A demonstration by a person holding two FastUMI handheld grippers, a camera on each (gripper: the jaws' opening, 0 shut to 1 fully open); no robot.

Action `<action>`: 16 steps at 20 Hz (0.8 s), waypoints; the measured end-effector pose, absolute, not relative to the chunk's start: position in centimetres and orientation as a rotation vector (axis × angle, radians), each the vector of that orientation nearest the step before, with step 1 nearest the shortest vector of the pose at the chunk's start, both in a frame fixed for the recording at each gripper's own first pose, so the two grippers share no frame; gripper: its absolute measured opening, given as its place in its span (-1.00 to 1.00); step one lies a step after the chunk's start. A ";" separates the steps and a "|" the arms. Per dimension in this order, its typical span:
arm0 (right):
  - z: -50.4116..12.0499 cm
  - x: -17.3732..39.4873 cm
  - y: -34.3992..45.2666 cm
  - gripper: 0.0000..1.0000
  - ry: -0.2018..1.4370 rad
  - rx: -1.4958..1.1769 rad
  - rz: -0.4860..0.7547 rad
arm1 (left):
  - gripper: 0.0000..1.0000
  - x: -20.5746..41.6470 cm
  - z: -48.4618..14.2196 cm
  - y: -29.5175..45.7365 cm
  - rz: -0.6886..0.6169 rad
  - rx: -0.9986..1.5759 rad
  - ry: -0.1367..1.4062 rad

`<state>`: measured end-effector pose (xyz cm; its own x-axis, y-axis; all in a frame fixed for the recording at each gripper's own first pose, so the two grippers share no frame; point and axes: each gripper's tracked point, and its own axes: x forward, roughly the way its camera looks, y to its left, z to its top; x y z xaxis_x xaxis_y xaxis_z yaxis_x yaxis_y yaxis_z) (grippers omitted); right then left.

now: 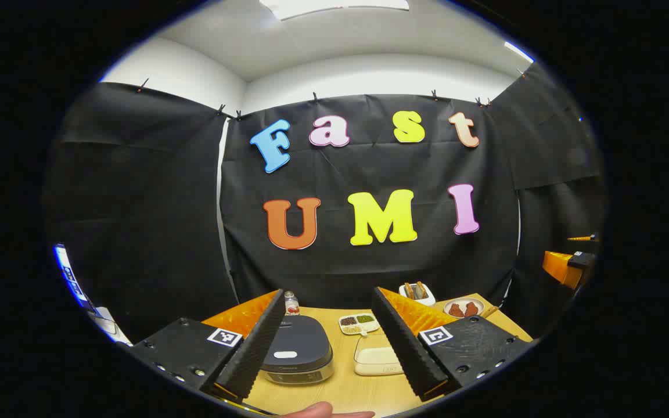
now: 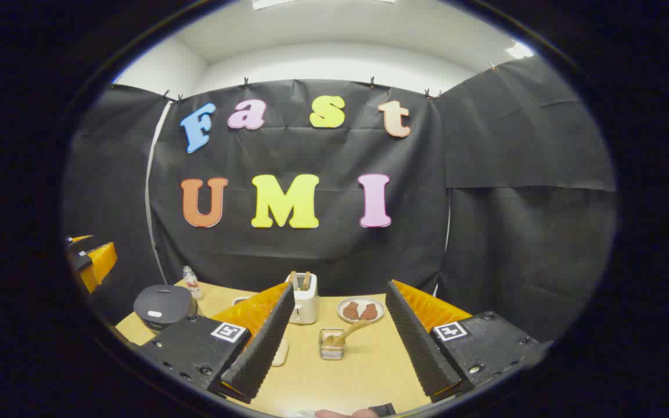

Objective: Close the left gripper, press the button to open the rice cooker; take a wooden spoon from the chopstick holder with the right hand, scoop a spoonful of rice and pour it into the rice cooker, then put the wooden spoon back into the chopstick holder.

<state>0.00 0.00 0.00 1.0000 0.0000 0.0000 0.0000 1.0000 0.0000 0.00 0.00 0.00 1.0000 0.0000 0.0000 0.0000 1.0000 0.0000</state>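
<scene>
The cooker (image 1: 298,348), lid down, sits between the left gripper's (image 1: 327,348) wide-spread fingers; the spoon (image 2: 349,334) in its holder (image 2: 331,345) lies ahead between the right gripper's (image 2: 340,348), also wide. First step pending: the left must close, then press the button (image 1: 286,354).

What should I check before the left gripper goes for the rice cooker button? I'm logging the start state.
1. Rice cooker lid shut, awaiting the press: ok.
2. Left gripper closed as the task requires: not ok, its fingers stand wide apart.
3. Left gripper aimed toward the rice cooker: ok, the cooker sits ahead between its fingers.
4. Wooden spoon in the holder: ok.
5. Right gripper open and empty, ready for the spoon: ok.
6. Button's exact place on the cooker: cannot tell.
</scene>
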 end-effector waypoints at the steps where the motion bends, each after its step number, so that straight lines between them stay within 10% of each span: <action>1: 0.0 0.1 0.1 0.93 0.003 -0.003 0.001 | 0.91 0.1 -0.1 0.0 0.001 0.000 0.002; 16: 0.3 1.3 0.4 1.00 0.006 -0.035 -0.015 | 0.91 1.7 -0.9 0.1 0.002 -0.009 0.012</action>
<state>1.28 0.44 0.27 0.9999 -0.0146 -0.0052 0.0144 0.9993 -0.0349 1.70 0.11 -0.88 0.9999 0.0018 -0.0117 -0.0019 1.0000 -0.0094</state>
